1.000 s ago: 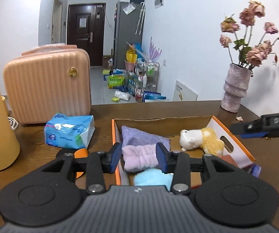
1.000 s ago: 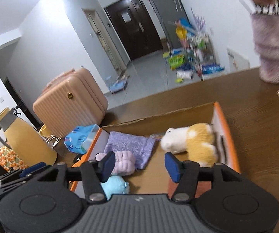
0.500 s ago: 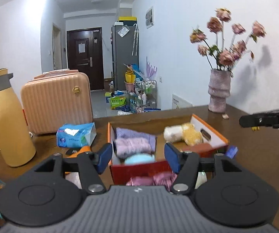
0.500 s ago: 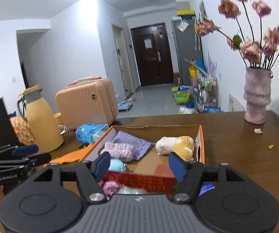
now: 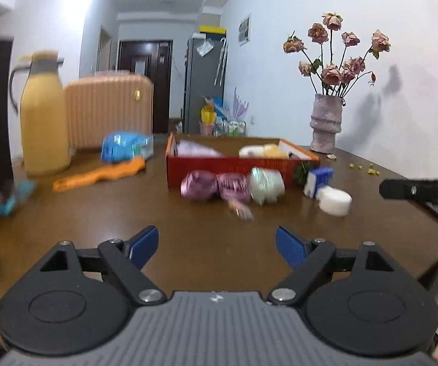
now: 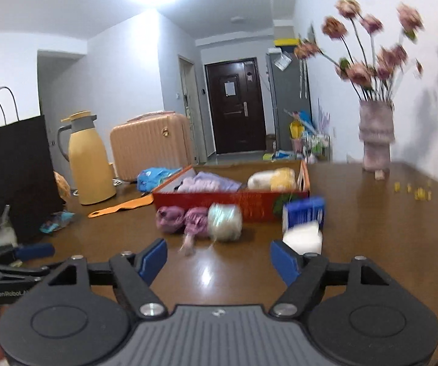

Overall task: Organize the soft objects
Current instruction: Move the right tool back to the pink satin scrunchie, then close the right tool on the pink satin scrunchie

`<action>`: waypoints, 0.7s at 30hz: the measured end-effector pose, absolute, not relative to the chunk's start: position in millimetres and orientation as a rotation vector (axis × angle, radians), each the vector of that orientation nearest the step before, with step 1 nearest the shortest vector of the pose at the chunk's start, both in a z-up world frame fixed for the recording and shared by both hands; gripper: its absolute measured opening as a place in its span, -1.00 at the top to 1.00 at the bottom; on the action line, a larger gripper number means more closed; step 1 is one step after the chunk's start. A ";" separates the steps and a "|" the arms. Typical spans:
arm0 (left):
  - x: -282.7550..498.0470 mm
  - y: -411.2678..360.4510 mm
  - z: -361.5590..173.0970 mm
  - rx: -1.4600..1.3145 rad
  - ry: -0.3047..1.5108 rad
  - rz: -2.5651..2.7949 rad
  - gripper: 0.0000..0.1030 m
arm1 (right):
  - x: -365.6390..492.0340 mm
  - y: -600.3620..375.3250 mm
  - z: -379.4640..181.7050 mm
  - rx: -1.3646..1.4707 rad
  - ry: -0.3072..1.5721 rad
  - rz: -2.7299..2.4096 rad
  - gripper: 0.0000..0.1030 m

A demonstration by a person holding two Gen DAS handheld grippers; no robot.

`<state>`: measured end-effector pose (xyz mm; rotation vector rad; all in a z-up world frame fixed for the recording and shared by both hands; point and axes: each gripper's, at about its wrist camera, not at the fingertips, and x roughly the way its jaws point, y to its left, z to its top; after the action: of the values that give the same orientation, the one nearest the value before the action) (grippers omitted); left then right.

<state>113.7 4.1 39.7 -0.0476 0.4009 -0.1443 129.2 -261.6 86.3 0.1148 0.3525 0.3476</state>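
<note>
soft bundles (image 5: 232, 185), pink and pale green, blurred before red box (image 5: 243, 164); both grippers agape, just widened, empty.

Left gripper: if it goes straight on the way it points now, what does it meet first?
Probably the small pink wrapped bundle lying on the table, just before the pink rolls and pale roll by the red box. The left gripper is open and empty; depth is uncertain.

- The pink bundles (image 5: 213, 184) and pale roll (image 5: 266, 181) in front of the red box (image 5: 237, 169) were smeared by motion blur, couldn't tell what they were.
- Box wall hid most of the plush toy (image 6: 272, 179).
- The flowers (image 6: 368, 45) were blurry in the right wrist view.
</note>
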 end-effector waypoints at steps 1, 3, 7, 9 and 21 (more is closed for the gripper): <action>112.8 5.9 35.9 -0.049 0.418 -0.141 -0.67 | 124.7 -260.9 78.8 0.106 0.358 0.335 -0.47; 113.0 7.2 31.3 -0.027 0.433 -0.117 -0.67 | 120.9 -255.6 67.1 0.042 0.378 0.276 -0.47; 122.8 11.0 27.6 -0.056 0.446 -0.109 -0.67 | 125.8 -255.7 57.3 0.060 0.390 0.266 -0.47; 128.6 10.3 22.7 -0.056 0.456 -0.102 -0.67 | 133.2 -255.4 55.6 0.070 0.392 0.263 -0.46; 254.8 36.8 38.9 -0.232 0.464 -0.110 -0.56 | 238.5 -205.2 52.0 0.141 0.457 0.423 0.28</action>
<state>254.8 36.8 38.9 -0.2322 0.4639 -0.1099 238.5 -205.2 52.0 0.1413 0.4566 0.4233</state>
